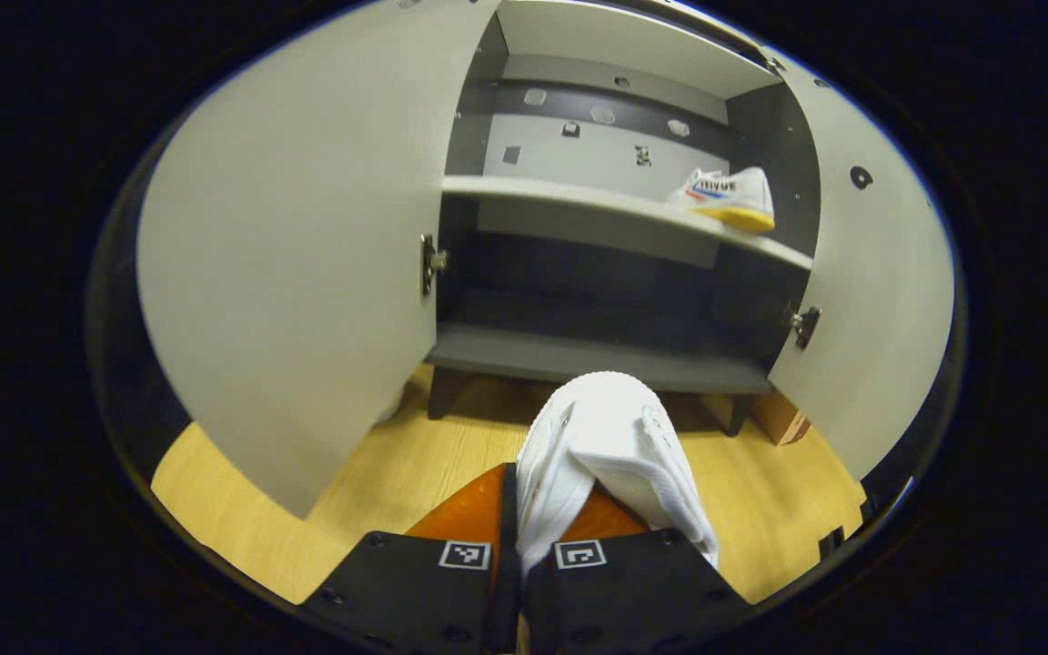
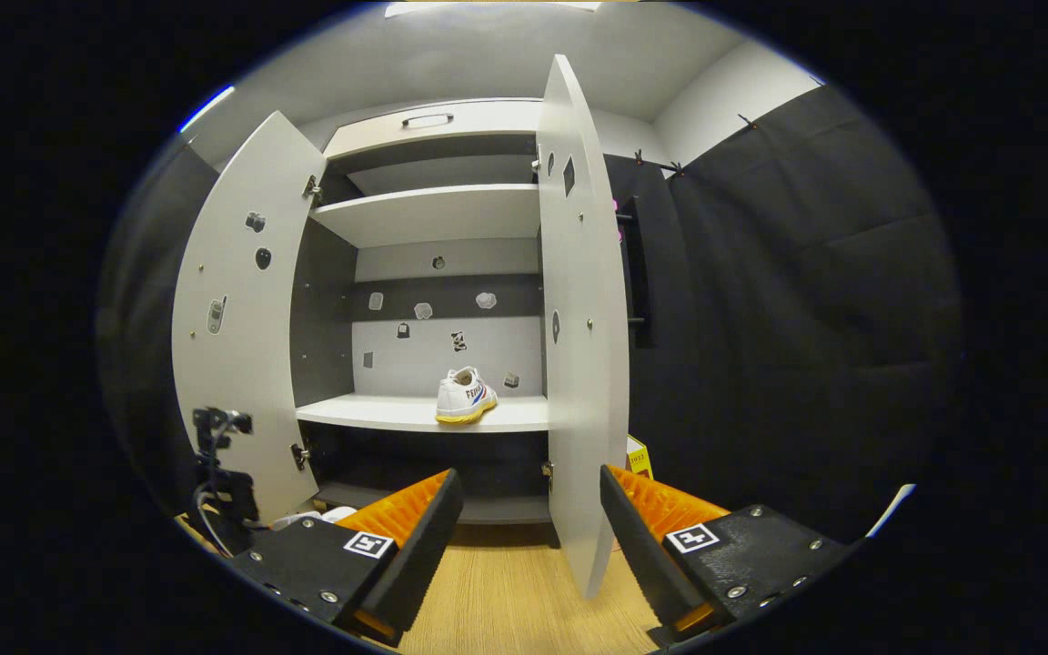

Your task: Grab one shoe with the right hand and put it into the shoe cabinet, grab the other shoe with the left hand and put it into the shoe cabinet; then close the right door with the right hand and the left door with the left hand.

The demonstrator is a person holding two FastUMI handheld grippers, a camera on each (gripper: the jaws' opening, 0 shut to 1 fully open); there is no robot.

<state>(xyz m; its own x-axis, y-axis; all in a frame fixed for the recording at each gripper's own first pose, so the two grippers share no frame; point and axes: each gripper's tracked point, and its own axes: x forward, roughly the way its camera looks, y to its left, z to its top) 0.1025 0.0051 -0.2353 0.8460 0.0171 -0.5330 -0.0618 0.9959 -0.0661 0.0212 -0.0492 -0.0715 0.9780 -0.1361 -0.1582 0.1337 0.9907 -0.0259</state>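
Left gripper (image 1: 521,546) jaws clamp second shoe (image 1: 610,455); lift it onto shelf (image 1: 579,196) beside first shoe (image 1: 729,196). Right gripper (image 2: 524,528) jaws wide, empty.

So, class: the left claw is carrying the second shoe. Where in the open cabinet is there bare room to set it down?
The middle shelf is bare from the left door across to the shoe parked by the right door. The bottom shelf is bare across its width. The left claw grips the held shoe.

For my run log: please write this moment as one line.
left gripper: shut on second shoe | right gripper: open | first shoe: on shelf | doors: open
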